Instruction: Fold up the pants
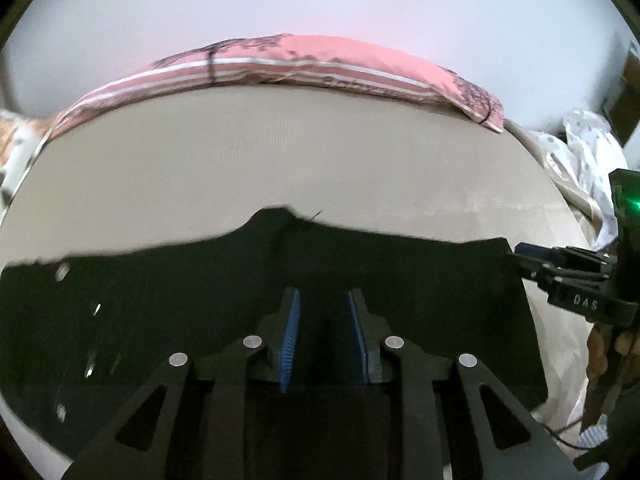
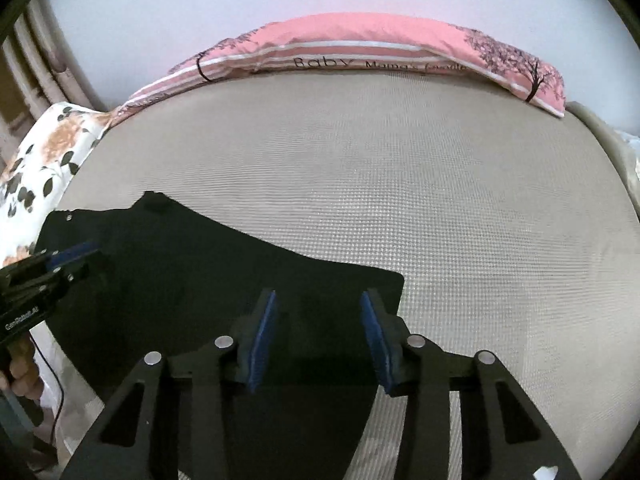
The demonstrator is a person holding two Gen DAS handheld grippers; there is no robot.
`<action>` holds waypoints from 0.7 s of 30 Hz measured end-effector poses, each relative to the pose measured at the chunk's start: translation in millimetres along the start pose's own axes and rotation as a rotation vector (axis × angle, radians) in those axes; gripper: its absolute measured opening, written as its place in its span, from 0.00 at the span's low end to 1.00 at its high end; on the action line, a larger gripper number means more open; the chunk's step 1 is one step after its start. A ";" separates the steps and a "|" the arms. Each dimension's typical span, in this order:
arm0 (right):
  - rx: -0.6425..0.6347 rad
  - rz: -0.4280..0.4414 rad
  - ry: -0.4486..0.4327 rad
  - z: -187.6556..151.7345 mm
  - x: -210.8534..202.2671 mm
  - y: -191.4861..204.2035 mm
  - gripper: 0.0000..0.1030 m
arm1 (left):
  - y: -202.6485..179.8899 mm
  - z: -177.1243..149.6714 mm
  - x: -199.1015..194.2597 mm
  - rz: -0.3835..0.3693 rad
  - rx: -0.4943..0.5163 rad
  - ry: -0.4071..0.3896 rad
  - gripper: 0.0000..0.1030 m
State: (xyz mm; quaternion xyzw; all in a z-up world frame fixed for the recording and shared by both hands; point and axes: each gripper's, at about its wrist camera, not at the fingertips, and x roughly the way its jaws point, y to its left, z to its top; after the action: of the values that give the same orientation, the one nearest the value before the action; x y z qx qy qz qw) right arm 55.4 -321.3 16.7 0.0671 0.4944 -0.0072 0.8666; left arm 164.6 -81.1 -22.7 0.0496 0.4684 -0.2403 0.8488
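Observation:
Black pants (image 1: 200, 280) lie spread flat on a beige mat (image 1: 280, 152), with metal buttons near their left end. My left gripper (image 1: 323, 296) is open above the middle of the pants and holds nothing. The right gripper (image 1: 528, 254) shows at the right edge of the pants. In the right wrist view the pants (image 2: 200, 272) fill the lower left. My right gripper (image 2: 319, 300) is open over their right end. The left gripper (image 2: 76, 254) hovers over their left end.
A pink striped pillow (image 1: 300, 64) lies along the far edge of the mat, also in the right wrist view (image 2: 360, 44). A floral cloth (image 2: 44, 152) is at the left. A white dotted cloth (image 1: 584, 148) is bunched at the right. A white wall stands behind.

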 end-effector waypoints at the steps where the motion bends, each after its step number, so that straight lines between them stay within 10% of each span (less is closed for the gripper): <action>1: -0.003 -0.005 0.003 1.2 3.3 0.1 0.37 | -1.7 4.1 7.4 0.004 0.007 0.006 0.25; 9: 0.016 0.000 0.055 3.7 28.4 -12.2 0.33 | 4.0 12.0 60.7 0.014 0.016 0.090 0.25; 21: 0.010 0.029 0.065 -19.5 9.6 3.5 0.33 | 0.4 -28.9 29.0 0.053 0.100 0.075 0.27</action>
State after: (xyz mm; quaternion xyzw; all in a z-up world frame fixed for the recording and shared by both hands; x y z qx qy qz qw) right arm 44.0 -314.8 -1.0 0.0789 0.5210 0.0048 0.8499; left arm 155.4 -82.3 -62.5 0.1134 0.4857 -0.2387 0.8332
